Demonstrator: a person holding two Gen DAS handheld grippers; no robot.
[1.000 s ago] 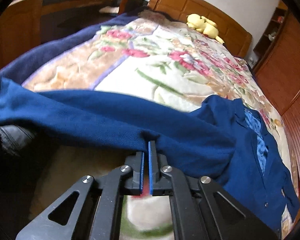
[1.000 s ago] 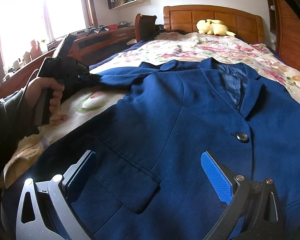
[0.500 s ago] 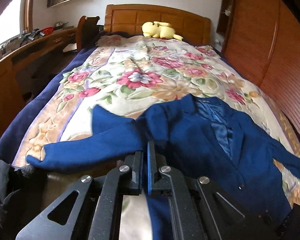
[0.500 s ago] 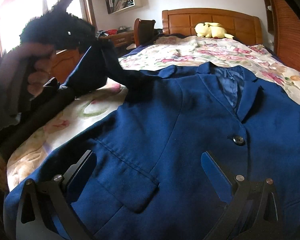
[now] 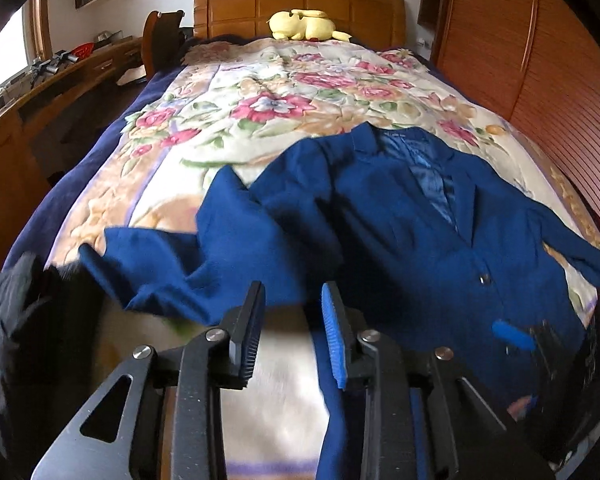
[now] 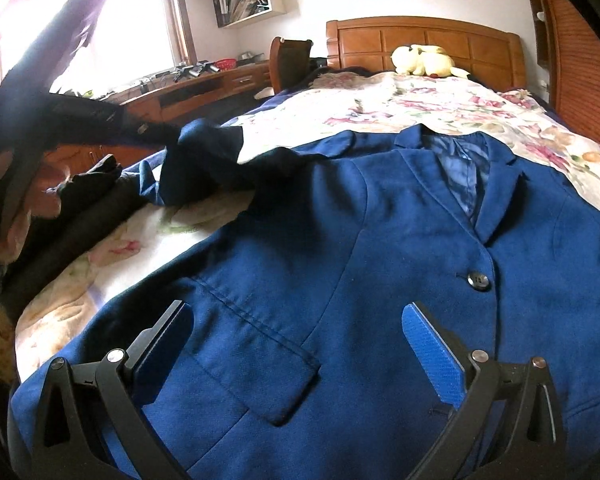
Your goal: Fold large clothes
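Observation:
A navy blue blazer point(image 5: 400, 232) lies face up on the floral bed, collar toward the headboard; it fills the right wrist view point(image 6: 340, 264). Its left sleeve point(image 5: 172, 256) lies crumpled at the bed's left side, also in the right wrist view point(image 6: 204, 160). My left gripper point(image 5: 292, 320) is open and empty, held above the bed just short of the sleeve. My right gripper point(image 6: 296, 344) is wide open and empty, low over the blazer's front by the flap pocket point(image 6: 268, 364) and the button point(image 6: 478, 280). Its blue pad shows in the left wrist view point(image 5: 512, 334).
A yellow plush toy point(image 5: 304, 26) lies by the wooden headboard point(image 5: 296, 4). A desk point(image 6: 204, 88) and chair point(image 6: 292, 60) stand left of the bed. Dark clothes point(image 6: 80, 204) lie at the bed's left edge. Wooden wardrobe doors point(image 5: 540, 80) run along the right.
My left gripper opened and let go of the sleeve, which dropped crumpled onto the bed. The left gripper rose and swung to face the headboard. The right gripper stayed put.

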